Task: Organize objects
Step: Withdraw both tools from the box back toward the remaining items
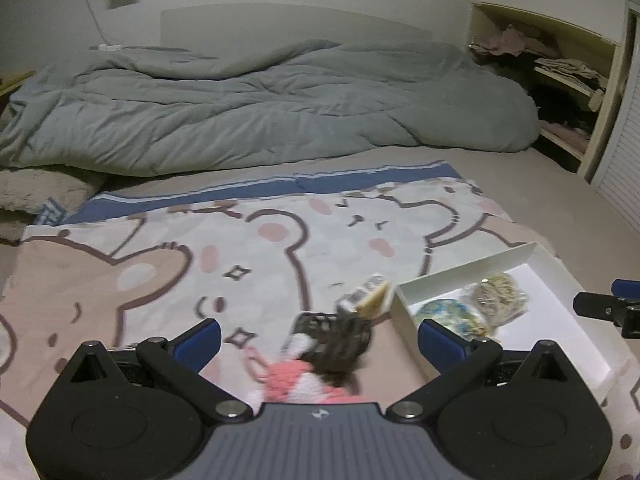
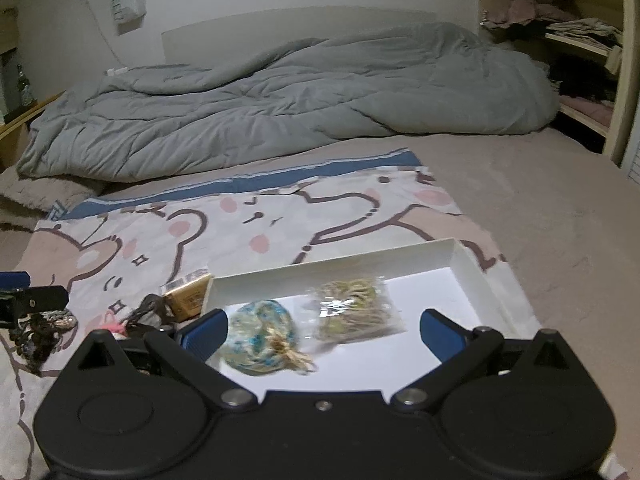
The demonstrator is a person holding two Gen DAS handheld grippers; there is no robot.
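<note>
A white tray lies on a cartoon-bear blanket on the bed. Inside it are a blue-green cloth bundle and a clear bag of rubber bands. My right gripper hovers open over the tray's near part, with nothing between its fingers. Left of the tray lie a small tan box, a dark tangled item and a pink-and-white piece. My left gripper is open just above the dark item, which looks blurred. The tray sits by its right finger.
A rumpled grey duvet covers the far half of the bed. Open shelves with folded clothes stand at the back right. Another dark tangle lies under the left gripper in the right wrist view. Bare beige sheet extends right of the tray.
</note>
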